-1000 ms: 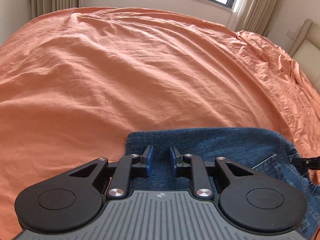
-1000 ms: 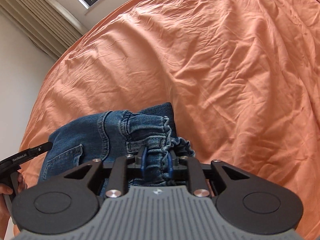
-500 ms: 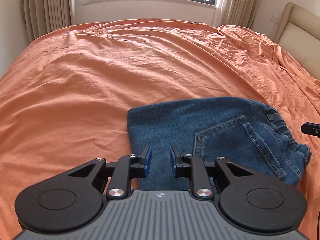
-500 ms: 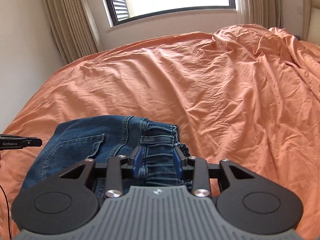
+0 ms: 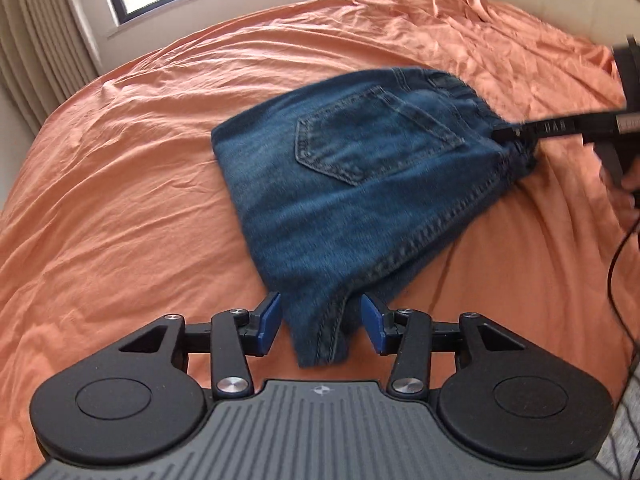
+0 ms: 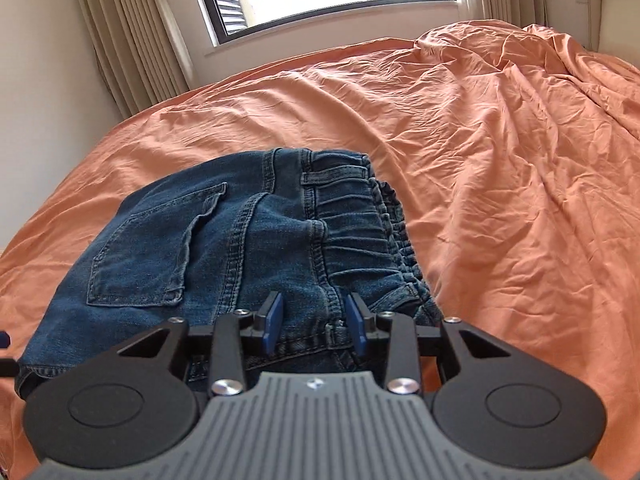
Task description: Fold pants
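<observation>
- Your left gripper point(image 5: 321, 322) has just been opening; its blue pads stand apart, and a corner of the folded dark-blue denim pants point(image 5: 352, 184) lies loose between them.
- Your right gripper point(image 6: 315, 322) has likewise eased apart, with the waistband between its pads, ungripped.
- The pants lie as a compact bundle on the orange bedsheet point(image 6: 500, 152); folding looks essentially finished.

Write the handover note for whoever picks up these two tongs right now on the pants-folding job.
Left tongs: jaws have just been opening; a corner of the folded jeans lies between them, pads clear of the cloth.
Right tongs: open, astride the denim beside the elastic waistband; no squeeze visible.
Jeans: compact folded bundle on the orange bedsheet, back pocket facing up.
Done: the folding looks complete, and the bundle is set down.
Left: draw both tongs back without dragging the cloth; perhaps tidy the loose lower corner.
</observation>
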